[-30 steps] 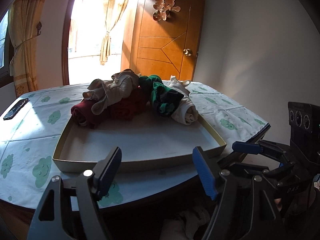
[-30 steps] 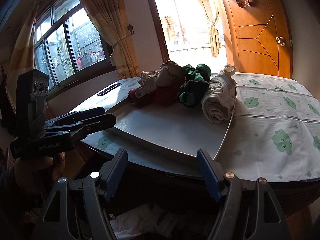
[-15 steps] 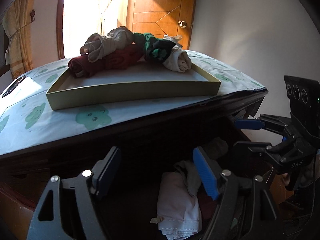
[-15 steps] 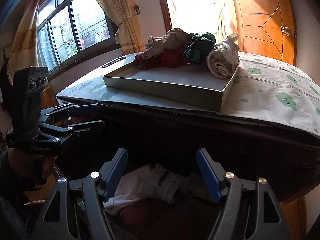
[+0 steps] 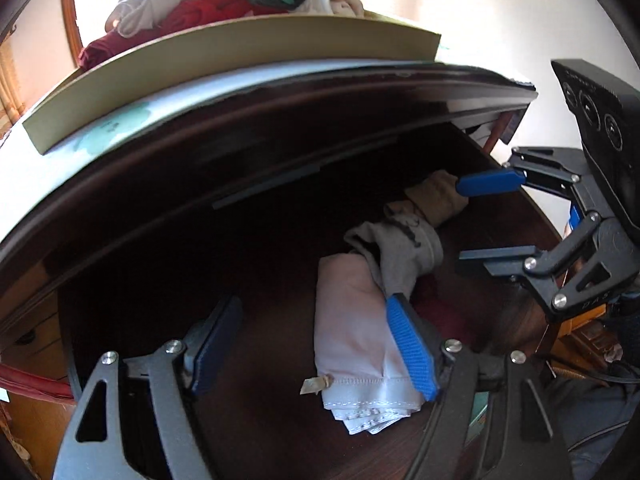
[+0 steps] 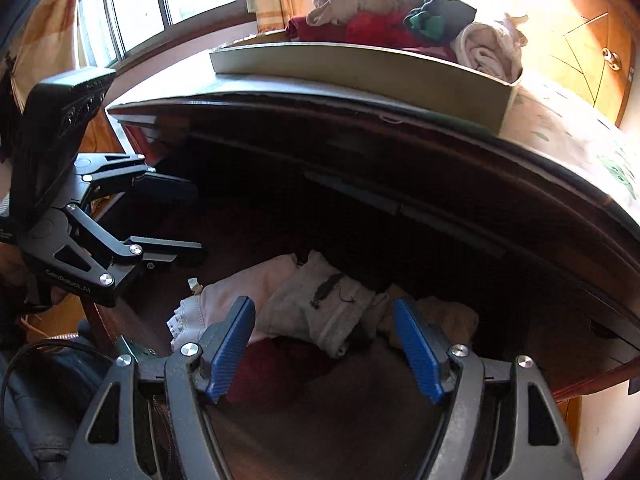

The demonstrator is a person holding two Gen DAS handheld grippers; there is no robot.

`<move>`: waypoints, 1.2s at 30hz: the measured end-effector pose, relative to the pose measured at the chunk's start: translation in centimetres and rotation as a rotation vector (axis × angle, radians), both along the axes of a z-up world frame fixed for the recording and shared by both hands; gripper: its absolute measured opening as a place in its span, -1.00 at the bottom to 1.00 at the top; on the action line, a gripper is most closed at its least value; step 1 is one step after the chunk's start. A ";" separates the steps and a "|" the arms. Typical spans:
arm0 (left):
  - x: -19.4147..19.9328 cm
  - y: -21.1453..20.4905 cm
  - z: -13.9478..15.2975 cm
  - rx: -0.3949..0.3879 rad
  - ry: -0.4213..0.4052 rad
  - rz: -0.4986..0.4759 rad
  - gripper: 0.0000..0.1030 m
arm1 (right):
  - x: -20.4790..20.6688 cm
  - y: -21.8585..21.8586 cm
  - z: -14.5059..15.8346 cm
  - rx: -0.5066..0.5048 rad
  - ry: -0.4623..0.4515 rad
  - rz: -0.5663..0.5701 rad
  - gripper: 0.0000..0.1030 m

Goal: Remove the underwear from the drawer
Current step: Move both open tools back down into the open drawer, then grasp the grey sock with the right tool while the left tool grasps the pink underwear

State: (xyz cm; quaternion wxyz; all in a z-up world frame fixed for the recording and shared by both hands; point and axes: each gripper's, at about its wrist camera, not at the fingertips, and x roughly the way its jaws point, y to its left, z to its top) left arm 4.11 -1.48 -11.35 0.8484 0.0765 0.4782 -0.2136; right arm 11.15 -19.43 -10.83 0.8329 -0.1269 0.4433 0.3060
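The dark wooden drawer [image 5: 168,280] stands pulled out below the table edge. In it lie a folded pale pink underwear [image 5: 352,336], a grey one [image 5: 400,252], a beige one [image 5: 436,200] and a dark red one [image 5: 440,316]. My left gripper [image 5: 314,344] hangs open over the pink piece, its pads pressing on nothing. My right gripper [image 6: 325,346] hangs open above the grey underwear [image 6: 320,312], with the pink one [image 6: 248,288] to its left and the beige one [image 6: 448,316] to its right. Each gripper shows in the other's view: right gripper [image 5: 462,222], left gripper [image 6: 196,220].
On the tabletop above the drawer stands a shallow cardboard tray [image 5: 240,52] with several rolled garments [image 6: 384,12]. A green-patterned cloth [image 6: 560,128] covers the table. The table edge overhangs the back of the drawer. A window and a wooden door lie beyond.
Both grippers have sunk from tabletop level and tipped downward. The tray has slid to the top of both views and the drawer's inside with the underwear now fills them.
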 end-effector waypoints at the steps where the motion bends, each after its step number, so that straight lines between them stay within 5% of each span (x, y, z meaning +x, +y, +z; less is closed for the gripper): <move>1: 0.2 -0.1 -0.2 -0.005 0.018 -0.011 0.47 | 0.2 0.3 -0.3 -0.014 0.009 0.013 0.43; 15: 2.6 0.5 -2.5 -0.063 0.239 -0.050 0.47 | 3.1 3.6 -3.0 -0.143 0.155 0.116 0.43; 22: 3.0 -0.3 -3.4 -0.058 0.275 -0.073 0.47 | 4.2 5.0 -4.6 -0.205 0.234 0.146 0.41; 28: 3.3 -1.6 -4.0 -0.047 0.300 -0.097 0.47 | 4.6 4.6 -5.1 -0.198 0.244 0.143 -0.46; 36: 3.8 -3.5 -4.7 0.011 0.328 -0.147 0.47 | 2.8 1.7 -2.3 -0.101 0.158 0.108 -0.66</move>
